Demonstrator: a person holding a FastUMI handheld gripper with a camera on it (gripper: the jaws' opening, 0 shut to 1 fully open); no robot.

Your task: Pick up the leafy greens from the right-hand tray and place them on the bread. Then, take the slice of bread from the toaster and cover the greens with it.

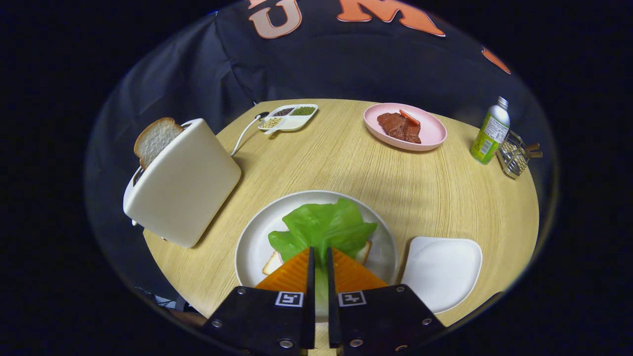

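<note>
In the gripper view the gripper (319, 254) has its jaws nearly together, pinching the near edge of the leafy greens (324, 227), which lie on the bread (273, 263) on the round plate (252, 242) just ahead. Beyond the jaws to the left, the toaster (183, 183) holds a bread slice (154, 139); the white tray (441, 272) on the worktop (346, 158) lies right of the jaws.
</note>
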